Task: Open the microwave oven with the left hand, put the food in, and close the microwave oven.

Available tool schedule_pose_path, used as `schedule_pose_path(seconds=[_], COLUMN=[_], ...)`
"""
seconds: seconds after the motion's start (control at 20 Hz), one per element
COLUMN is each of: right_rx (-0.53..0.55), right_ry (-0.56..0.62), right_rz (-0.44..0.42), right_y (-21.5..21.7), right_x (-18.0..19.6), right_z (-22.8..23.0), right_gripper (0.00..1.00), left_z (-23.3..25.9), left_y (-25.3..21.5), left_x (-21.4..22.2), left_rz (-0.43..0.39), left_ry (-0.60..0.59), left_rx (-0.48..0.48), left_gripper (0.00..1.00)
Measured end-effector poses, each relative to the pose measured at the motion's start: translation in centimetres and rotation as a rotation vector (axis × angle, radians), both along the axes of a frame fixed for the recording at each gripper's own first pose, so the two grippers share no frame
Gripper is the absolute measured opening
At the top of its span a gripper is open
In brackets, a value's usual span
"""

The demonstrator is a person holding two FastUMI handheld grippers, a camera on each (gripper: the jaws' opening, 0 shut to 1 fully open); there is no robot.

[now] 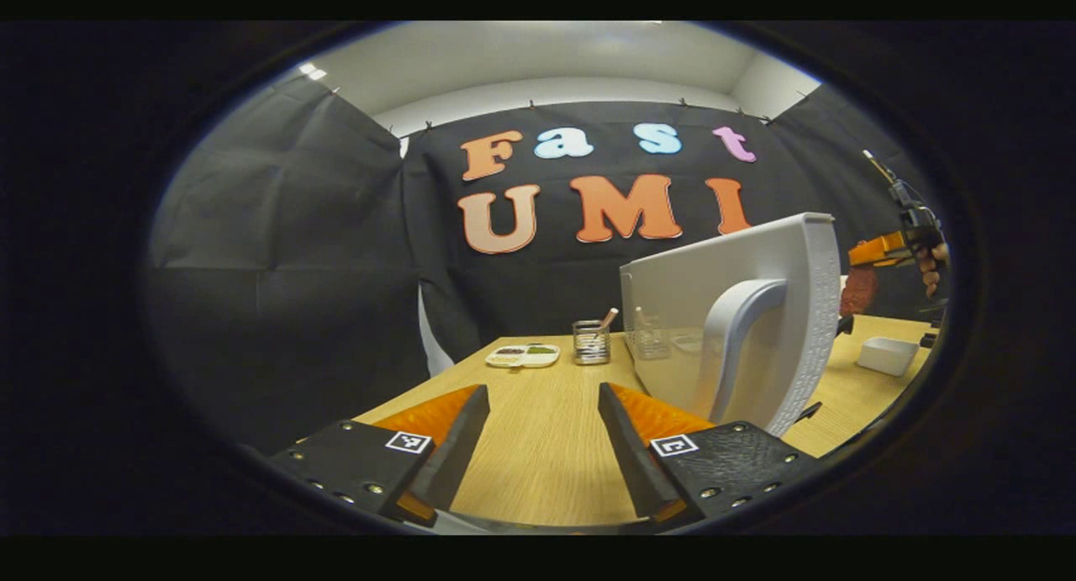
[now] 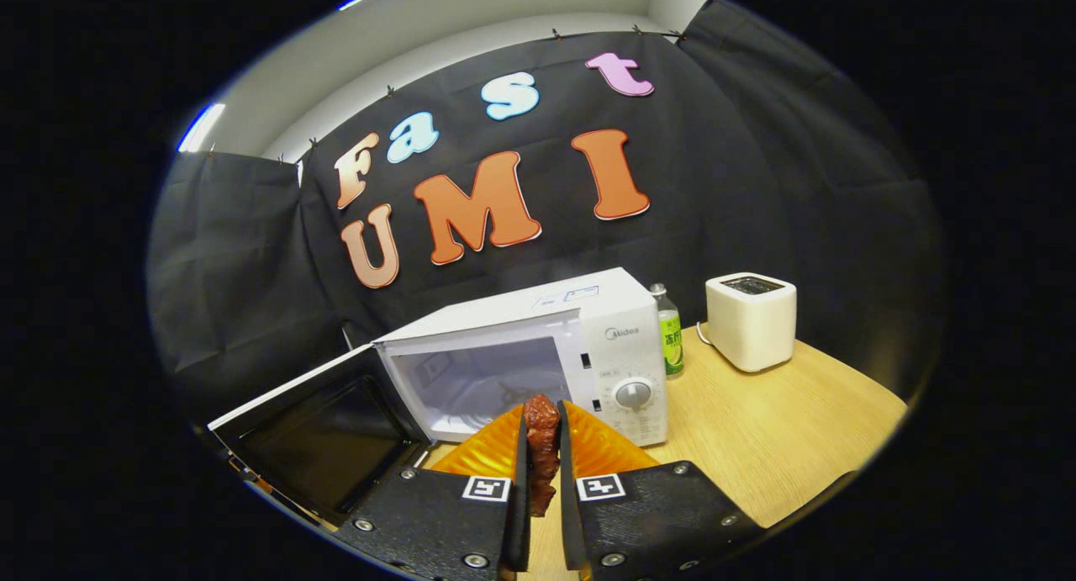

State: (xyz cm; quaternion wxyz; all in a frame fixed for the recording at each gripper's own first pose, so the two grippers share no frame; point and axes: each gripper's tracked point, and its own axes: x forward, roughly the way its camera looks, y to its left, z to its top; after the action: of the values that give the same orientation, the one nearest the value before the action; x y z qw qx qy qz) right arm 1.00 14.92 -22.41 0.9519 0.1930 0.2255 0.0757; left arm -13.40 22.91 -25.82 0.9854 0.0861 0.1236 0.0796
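The microwave (image 2: 538, 354) door (image 2: 319, 438) hangs wide (clearing the way in); the right gripper (image 2: 542, 463) pinches the meat (image 2: 542, 446) just before the opening, while the left gripper (image 1: 542, 430) waits spread and empty beside the door

Microwave (image 2: 546, 354): open door (image 2: 311, 434) cut off at lower left edge. Food (image 2: 542, 446): lower end hidden between fingers. Tray (image 1: 523, 356) contents: too small to tell.
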Motion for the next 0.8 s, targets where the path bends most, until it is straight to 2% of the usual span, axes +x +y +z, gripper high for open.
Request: schedule_pose_path(seconds=[0.3,0.55,0.8], right_rx=[0.025,0.089,0.226], right_ry=[-0.009,0.026,0.055], right_rz=[-0.014,-0.1,-0.203], right_y=[4.9,6.8,8.6], right_x=[5.9,9.3,12.3], right_z=[-1.7,-4.7,-7.6], right_gripper=[0.14,0.15,0.15], left_z=[-0.5,-0.9,-1.6], left_y=[2.0,3.6,4.6], left_x=[1.0,1.7,1.6], left_rz=[0.024,0.042,0.067], left_ry=[0.007,0.019,0.021], left_rx=[-0.016,-0.006,-0.033], left_gripper=[0.79,0.78,0.78])
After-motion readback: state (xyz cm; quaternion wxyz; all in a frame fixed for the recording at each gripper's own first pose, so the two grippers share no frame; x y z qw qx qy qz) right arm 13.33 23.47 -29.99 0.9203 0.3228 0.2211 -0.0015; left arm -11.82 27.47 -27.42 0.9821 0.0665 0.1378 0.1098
